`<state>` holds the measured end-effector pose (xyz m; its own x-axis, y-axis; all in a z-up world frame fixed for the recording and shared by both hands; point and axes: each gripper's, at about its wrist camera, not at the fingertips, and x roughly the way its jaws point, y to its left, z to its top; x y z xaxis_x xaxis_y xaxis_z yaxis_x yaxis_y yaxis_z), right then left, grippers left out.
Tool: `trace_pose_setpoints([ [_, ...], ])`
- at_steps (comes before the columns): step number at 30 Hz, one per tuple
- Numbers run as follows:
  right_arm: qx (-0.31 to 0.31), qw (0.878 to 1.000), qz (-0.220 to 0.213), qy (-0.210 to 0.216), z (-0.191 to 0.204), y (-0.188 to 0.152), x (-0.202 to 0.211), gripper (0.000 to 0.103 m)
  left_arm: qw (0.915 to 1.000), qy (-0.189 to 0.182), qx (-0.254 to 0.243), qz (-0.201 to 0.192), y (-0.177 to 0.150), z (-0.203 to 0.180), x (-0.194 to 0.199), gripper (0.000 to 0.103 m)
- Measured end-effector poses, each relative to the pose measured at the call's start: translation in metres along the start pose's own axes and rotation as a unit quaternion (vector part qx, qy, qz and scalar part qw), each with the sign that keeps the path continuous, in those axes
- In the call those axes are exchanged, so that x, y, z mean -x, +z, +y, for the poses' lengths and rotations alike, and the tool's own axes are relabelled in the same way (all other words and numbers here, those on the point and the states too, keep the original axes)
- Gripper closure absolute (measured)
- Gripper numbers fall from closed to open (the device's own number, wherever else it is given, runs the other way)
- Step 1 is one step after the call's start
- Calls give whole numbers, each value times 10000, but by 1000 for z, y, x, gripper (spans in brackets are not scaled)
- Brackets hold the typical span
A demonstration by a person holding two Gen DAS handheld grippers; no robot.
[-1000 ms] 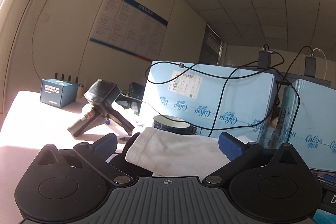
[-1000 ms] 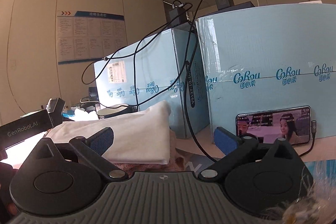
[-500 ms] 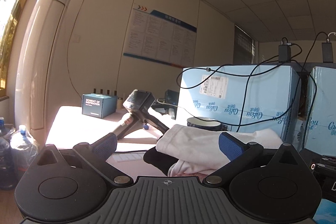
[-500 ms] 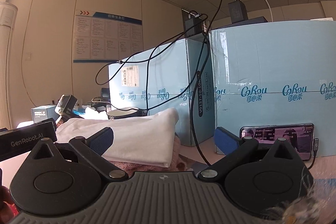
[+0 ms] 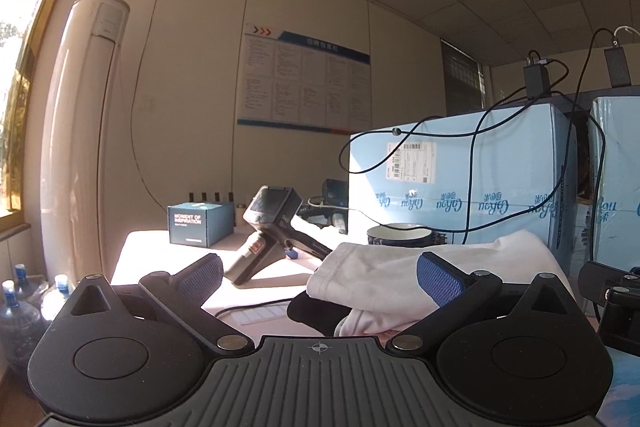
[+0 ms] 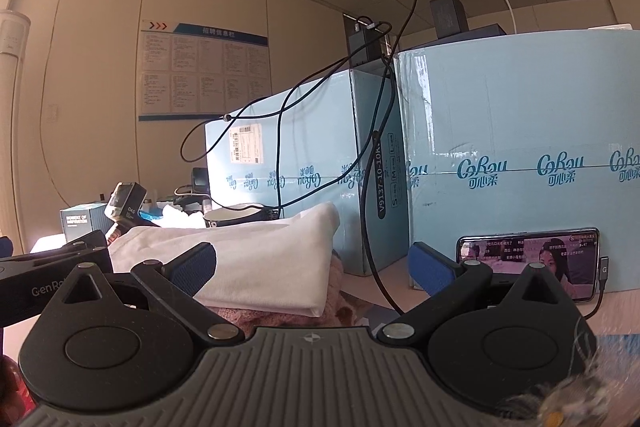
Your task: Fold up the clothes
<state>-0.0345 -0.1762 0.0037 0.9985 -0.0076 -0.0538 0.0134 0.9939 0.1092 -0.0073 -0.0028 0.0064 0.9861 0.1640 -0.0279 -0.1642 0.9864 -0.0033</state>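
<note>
At far left, a small blue box (image 5: 200, 229) and a spare handheld device (image 5: 272, 231) rest on the table (image 5: 160, 247). The left gripper (image 5: 318, 277) is held level, jaws spread wide apart and empty. Just ahead of it lies the white folded garment (image 5: 400, 275), topping a stack with a black garment (image 5: 316, 311) beneath. A bowl (image 5: 398, 233) stands behind the stack.

In the right wrist view, the white folded garment (image 6: 256, 259) sits on a pink fleece garment (image 6: 336, 303). The right gripper (image 6: 314, 263) is likewise spread wide and holds nothing. Further right, black cables (image 6: 372, 227) hang down the blue cartons (image 6: 520, 155), and a phone (image 6: 528, 263) leans against the right-hand carton.

Hazards, as a judgement:
- Pushing forward may slide the top fold off the stack and undo it.
- A jaw closing low may pinch two garments together.
- Reaching right may snag a cable or tip the phone.
- A sweep behind the stack may strike the bowl.
</note>
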Motion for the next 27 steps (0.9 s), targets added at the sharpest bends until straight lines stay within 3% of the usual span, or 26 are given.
trace_pose_setpoints([
  [12,-21,10000,49,13,-1,0,0,0,9998,-215,-44,4,0,-3,1,0],
  [27,-28,10000,74,22,-2,0,-1,0,9998,-198,-31,13,0,-2,1,0],
])
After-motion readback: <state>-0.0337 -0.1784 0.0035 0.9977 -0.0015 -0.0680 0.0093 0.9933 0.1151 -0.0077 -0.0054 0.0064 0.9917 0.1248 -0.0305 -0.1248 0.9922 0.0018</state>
